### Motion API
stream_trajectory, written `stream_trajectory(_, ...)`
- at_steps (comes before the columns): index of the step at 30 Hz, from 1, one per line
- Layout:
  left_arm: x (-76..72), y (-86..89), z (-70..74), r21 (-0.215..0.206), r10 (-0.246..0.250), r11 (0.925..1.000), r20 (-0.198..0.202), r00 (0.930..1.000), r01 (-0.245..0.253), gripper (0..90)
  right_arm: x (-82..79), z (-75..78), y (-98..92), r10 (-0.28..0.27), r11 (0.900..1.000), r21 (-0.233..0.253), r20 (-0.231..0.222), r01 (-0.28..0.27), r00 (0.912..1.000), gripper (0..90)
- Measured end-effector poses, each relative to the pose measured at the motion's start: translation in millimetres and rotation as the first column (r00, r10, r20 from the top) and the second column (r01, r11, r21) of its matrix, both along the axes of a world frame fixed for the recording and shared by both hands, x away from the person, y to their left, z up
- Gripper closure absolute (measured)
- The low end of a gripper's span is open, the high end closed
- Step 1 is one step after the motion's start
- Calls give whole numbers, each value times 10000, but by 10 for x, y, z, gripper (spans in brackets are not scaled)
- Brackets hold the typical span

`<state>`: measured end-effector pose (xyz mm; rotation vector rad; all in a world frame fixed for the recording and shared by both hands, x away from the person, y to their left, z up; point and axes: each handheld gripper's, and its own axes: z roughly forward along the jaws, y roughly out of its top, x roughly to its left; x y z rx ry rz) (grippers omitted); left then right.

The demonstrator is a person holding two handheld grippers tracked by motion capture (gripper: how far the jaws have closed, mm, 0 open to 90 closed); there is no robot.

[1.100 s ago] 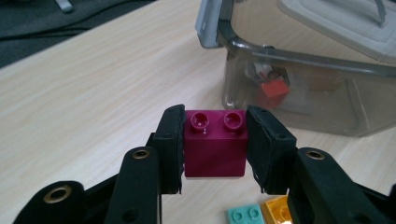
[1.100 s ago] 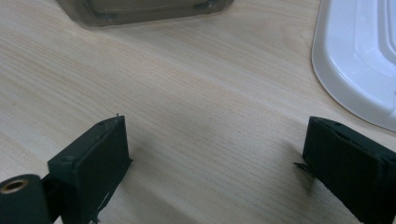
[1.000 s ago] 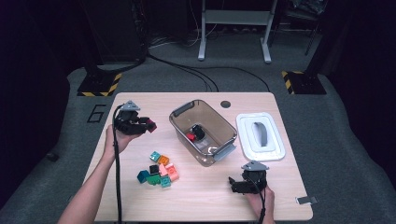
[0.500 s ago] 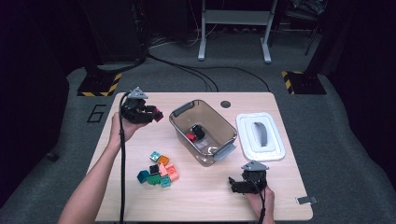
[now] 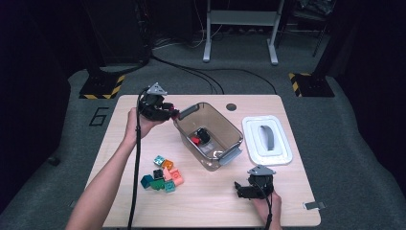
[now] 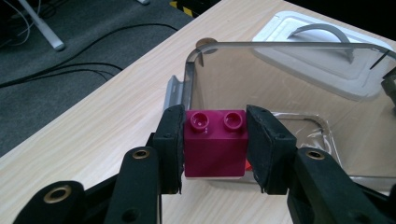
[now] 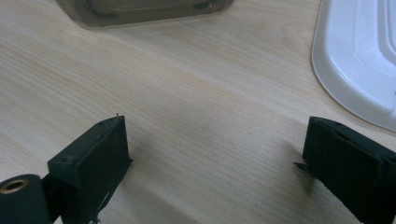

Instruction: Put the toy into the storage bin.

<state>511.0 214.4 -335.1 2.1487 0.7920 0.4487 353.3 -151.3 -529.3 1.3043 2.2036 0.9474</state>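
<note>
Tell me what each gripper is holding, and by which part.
The left gripper holds a magenta two-stud brick, its jaws pressing the brick's two opposite side faces, studs up, beside the clear bin. The right gripper is open and holds nothing.

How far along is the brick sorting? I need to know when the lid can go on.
Done: two bricks, red and black, lie in the clear bin. In hand: the left gripper grips a magenta brick beside the bin's rim. Left: a pile of loose bricks waits on the table, the white lid lies beside the bin, and the right gripper rests open.
</note>
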Motion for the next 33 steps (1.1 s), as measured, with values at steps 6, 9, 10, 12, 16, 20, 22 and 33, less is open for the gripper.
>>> stream_trajectory(6, 30, -157, -33, 148, -251, 9996, -154, 9996, 254, 593, 0, 0, 0, 2, 10000, -5, 4, -2, 10000, 62)
stream_trajectory(9, 41, -234, -74, 293, -392, 9988, -244, 9989, 399, 593, 0, 0, 0, 3, 10000, 0, 3, -3, 10000, 62)
stream_trajectory(10, 45, -259, -94, 317, -424, 9986, -293, 9987, 433, 593, 0, 0, 0, 7, 10000, -3, 6, -7, 10000, 62)
stream_trajectory(12, 56, -308, -143, 438, -502, 9977, -445, 9977, 522, 593, -1, 0, 0, -3, 10000, 1, -1, 3, 10000, 62)
stream_trajectory(16, 65, -353, -226, 585, -576, 9964, -668, 9961, 616, 593, 0, -1, -1, 0, 10000, -23, 13, 0, 10000, 62)
stream_trajectory(20, 71, -375, -308, 684, -589, 9955, -904, 9942, 652, 593, 0, -1, -1, 1, 10000, -24, 10, -1, 10000, 62)
stream_trajectory(22, 76, -384, -339, 738, -621, 9948, -1011, 9929, 697, 593, -1, 0, 0, 7, 10000, -7, 4, -7, 10000, 62)
stream_trajectory(33, 86, -391, -419, 940, -717, 9918, -1488, 9863, 863, 592, -1, 0, 0, 6, 10000, -6, 2, -6, 10000, 62)
